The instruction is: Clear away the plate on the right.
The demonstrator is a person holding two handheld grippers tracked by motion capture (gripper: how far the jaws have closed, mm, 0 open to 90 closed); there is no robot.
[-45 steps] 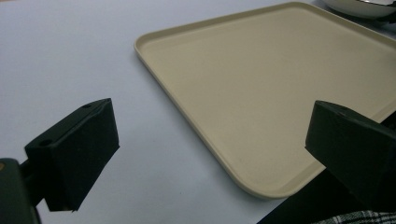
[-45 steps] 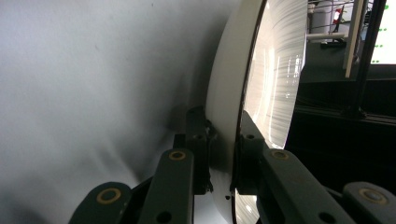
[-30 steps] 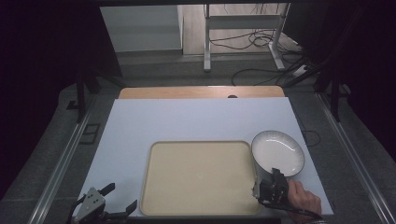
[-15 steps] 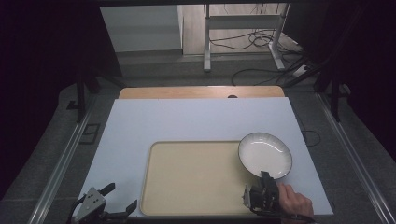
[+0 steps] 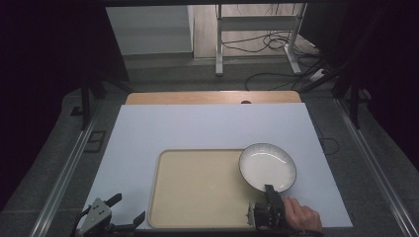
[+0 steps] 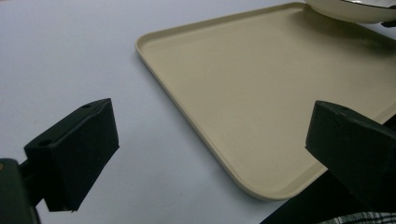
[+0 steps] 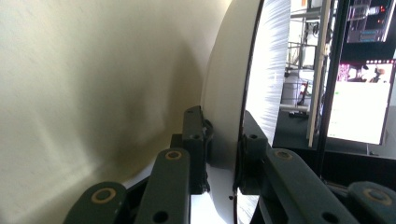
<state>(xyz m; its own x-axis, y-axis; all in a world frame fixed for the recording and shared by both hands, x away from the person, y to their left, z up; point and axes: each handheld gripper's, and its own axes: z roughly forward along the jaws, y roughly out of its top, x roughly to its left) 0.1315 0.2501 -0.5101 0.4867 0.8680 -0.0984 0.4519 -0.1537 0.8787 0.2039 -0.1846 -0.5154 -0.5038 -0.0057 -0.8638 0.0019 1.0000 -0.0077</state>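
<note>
A white bowl [image 5: 267, 166] with a dark rim hangs over the right edge of a beige tray [image 5: 202, 187]. My right gripper [image 5: 269, 196] is shut on the bowl's near rim, a hand behind it. In the right gripper view the jaws pinch the bowl's rim [image 7: 233, 121] edge-on, the tray [image 7: 93, 84] to the left. My left gripper [image 5: 129, 211] rests open at the table's front left corner, beside the tray's near-left corner. Its view shows the tray [image 6: 261, 93] between wide-apart jaws and the bowl's underside [image 6: 350, 9] at top right.
The tray lies on a pale white mat [image 5: 207, 128] covering a wooden table [image 5: 212, 97]. Metal rails [image 5: 64, 177] run along both sides. Cables and table legs [image 5: 257, 44] lie on the floor beyond. A lit monitor [image 7: 359, 98] stands in the right gripper view.
My right gripper has carried the bowl leftward and nearer, from beside the tray to over its right edge. The left gripper has stayed put.
</note>
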